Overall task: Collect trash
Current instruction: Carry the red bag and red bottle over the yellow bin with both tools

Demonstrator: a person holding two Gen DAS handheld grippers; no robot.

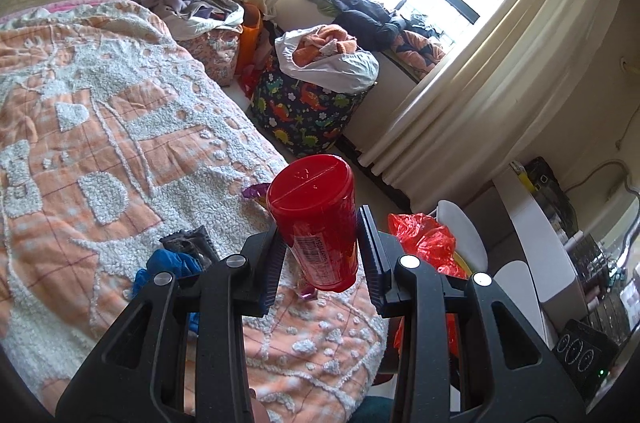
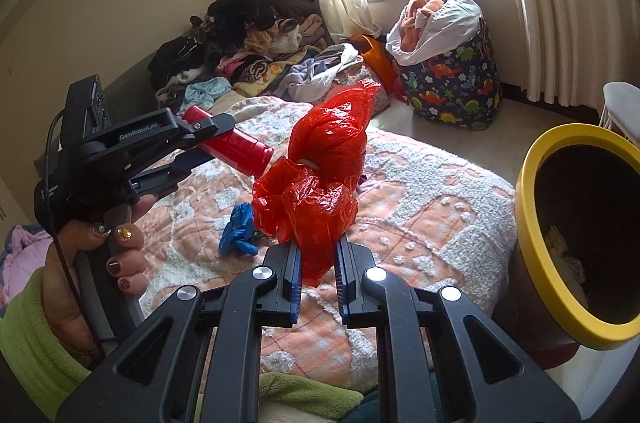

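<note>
My left gripper (image 1: 322, 247) is shut on a red plastic canister (image 1: 316, 219) and holds it above the bed; it shows in the right wrist view too (image 2: 236, 147). My right gripper (image 2: 318, 263) is shut on a crumpled red plastic bag (image 2: 320, 179), lifted over the bed; the bag shows in the left wrist view (image 1: 424, 239). A blue crumpled wrapper (image 2: 238, 231) and a dark packet (image 1: 188, 243) lie on the orange and white bedspread (image 1: 120, 143). A yellow-rimmed bin (image 2: 536, 231) with some trash inside stands at the right.
A dinosaur-print laundry basket (image 2: 452, 83) full of clothes stands by the curtain. Piled clothes (image 2: 248, 55) cover the far end of the bed. A white rack (image 2: 620, 107) is behind the bin. A white desk with items (image 1: 560, 255) is at the right.
</note>
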